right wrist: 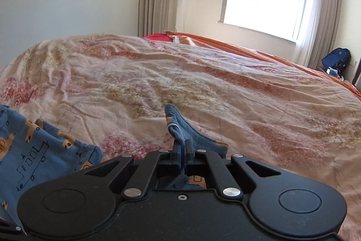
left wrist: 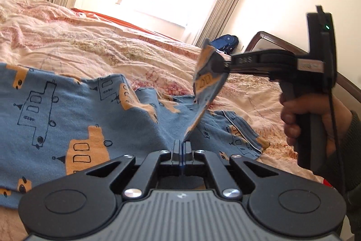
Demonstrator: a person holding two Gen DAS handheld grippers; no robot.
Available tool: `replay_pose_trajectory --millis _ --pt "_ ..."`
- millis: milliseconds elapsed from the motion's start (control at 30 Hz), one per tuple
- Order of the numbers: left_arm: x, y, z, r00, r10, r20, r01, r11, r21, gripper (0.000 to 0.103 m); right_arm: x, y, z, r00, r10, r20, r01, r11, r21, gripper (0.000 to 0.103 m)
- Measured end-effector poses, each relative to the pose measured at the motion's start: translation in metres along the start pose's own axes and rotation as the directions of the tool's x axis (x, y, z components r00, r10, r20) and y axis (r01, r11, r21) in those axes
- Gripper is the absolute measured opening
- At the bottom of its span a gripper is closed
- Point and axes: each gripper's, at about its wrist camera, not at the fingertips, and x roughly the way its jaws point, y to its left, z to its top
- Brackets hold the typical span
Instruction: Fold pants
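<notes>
both grippers (left wrist: 181,146) (right wrist: 182,146) pinch pants (left wrist: 67,114) edge.

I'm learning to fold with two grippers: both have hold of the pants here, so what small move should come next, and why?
Probably carry both pinched points forward together. The left gripper and right gripper are shut on the pants, whose edge is lifted while the rest lies rumpled on the bedspread.

Left claw (left wrist: 181,146) clamped; right claw (right wrist: 182,146) clamped, raised.
</notes>
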Motion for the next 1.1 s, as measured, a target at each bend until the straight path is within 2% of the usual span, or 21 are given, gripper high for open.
replay_pose_trajectory --millis 133,300,400,467,533,633,700,733,800,867,900,933,1000,1100 --pt "-0.006 -0.013 -0.003 0.999 0.027 0.023 -0.028 0.998 0.056 0.0 -0.043 -0.03 -0.027 0.999 -0.026 0.043 0.022 0.995 0.098 0.001" --pt "-0.006 -0.024 -0.015 0.998 0.062 -0.009 -0.06 0.993 0.106 0.0 -0.07 -0.05 -0.077 0.999 -0.029 0.047 0.016 0.97 0.242 0.001" --pt "-0.001 -0.022 -0.02 0.996 0.077 -0.044 -0.072 0.992 0.104 0.0 -0.071 -0.06 -0.108 0.999 0.007 0.047 -0.023 0.939 0.342 0.001" --pt "-0.004 -0.02 -0.021 0.995 0.083 -0.048 -0.078 0.992 0.102 0.0 -0.067 -0.069 -0.126 0.997 0.052 0.053 -0.07 0.904 0.422 0.004" --pt "-0.006 -0.02 -0.021 0.995 0.089 -0.048 -0.084 0.991 0.102 0.0 -0.065 -0.077 -0.142 0.994 0.074 0.075 -0.102 0.856 0.507 0.018" --pt "-0.005 -0.022 -0.022 0.994 0.102 -0.049 -0.096 0.989 0.108 0.0 -0.064 -0.086 -0.152 0.988 0.105 0.11 -0.15 0.8 0.581 0.029" --pt "-0.003 -0.023 -0.024 0.992 0.113 -0.052 -0.106 0.988 0.114 0.0 -0.063 -0.089 -0.153 0.986 0.113 0.126 -0.166 0.785 0.597 0.037" --pt "-0.003 -0.023 -0.024 0.992 0.116 -0.053 -0.109 0.988 0.113 0.0 -0.064 -0.089 -0.153 0.986 0.102 0.131 -0.161 0.782 0.602 0.049" --pt "-0.001 -0.022 -0.025 0.991 0.12 -0.056 -0.113 0.988 0.104 0.0 -0.064 -0.091 -0.152 0.988 0.072 0.139 -0.142 0.779 0.61 0.059" --pt "0.0 -0.022 -0.025 0.991 0.122 -0.059 -0.116 0.988 0.102 0.0 -0.065 -0.095 -0.151 0.989 0.041 0.139 -0.119 0.776 0.619 0.058" --pt "-0.001 -0.023 -0.025 0.991 0.124 -0.056 -0.117 0.988 0.105 0.0 -0.065 -0.096 -0.15 0.99 0.025 0.136 -0.105 0.778 0.619 0.051" --pt "-0.001 -0.024 -0.026 0.991 0.124 -0.053 -0.117 0.987 0.108 0.0 -0.064 -0.096 -0.149 0.991 0.007 0.13 -0.086 0.784 0.614 0.032" --pt "-0.001 -0.024 -0.025 0.992 0.12 -0.05 -0.114 0.987 0.112 0.0 -0.067 -0.097 -0.148 0.991 -0.041 0.125 -0.044 0.795 0.605 0.009" --pt "0.002 -0.023 -0.027 0.991 0.122 -0.06 -0.114 0.986 0.119 0.0 -0.074 -0.095 -0.149 0.986 -0.082 0.145 -0.019 0.808 0.589 0.009"
